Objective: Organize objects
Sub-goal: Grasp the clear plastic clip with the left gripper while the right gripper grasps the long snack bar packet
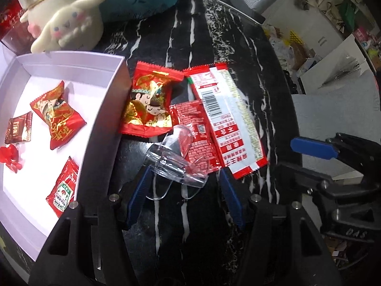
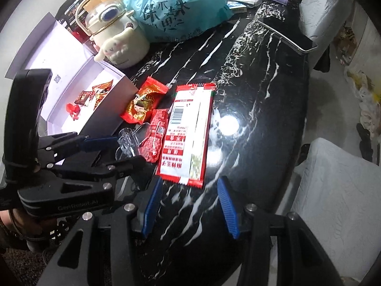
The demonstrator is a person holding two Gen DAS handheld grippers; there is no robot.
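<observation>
Sorting stood roughly half finished, judging by how the things lay. The white box point(image 1: 71, 58), at nine o'clock in the left wrist view, already held four small items: a red-and-gold candy packet point(image 1: 57, 116), a small brown sweet point(image 1: 19, 127), a red foil-wrapped piece point(image 1: 10, 158) and a ketchup sachet point(image 1: 64, 188). Four more lay outside it on the black marble table point(image 1: 238, 35), just past the box's right wall: a wedding candy packet point(image 1: 148, 104) at the view's centre, a small red sachet point(image 1: 195, 135) partly tucked under a long red-and-white snack wrapper point(image 1: 228, 119) towards three o'clock, and a clear plastic clip point(image 1: 173, 162) resting partly on the sachet.

The left gripper point(image 1: 184, 197) pointed steeply down with its blue fingers point(image 1: 139, 195) moderately apart and nothing between them; the clear clip sat just ahead of the tips, at twelve o'clock from them, and no contact showed. It looked to be the likeliest next pick.

The right gripper point(image 2: 190, 205) was likewise part-open and empty over bare marble, the lower end of the long wrapper point(image 2: 190, 128) lying just beyond its left finger point(image 2: 152, 205) at eleven o'clock. From this view the left gripper point(image 2: 112, 149) reached in from nine o'clock towards the clip point(image 2: 129, 140).

A cream kettle with a plush-style figure point(image 2: 114, 38) and a teal bag point(image 2: 181, 4) stood behind the box at twelve o'clock.
</observation>
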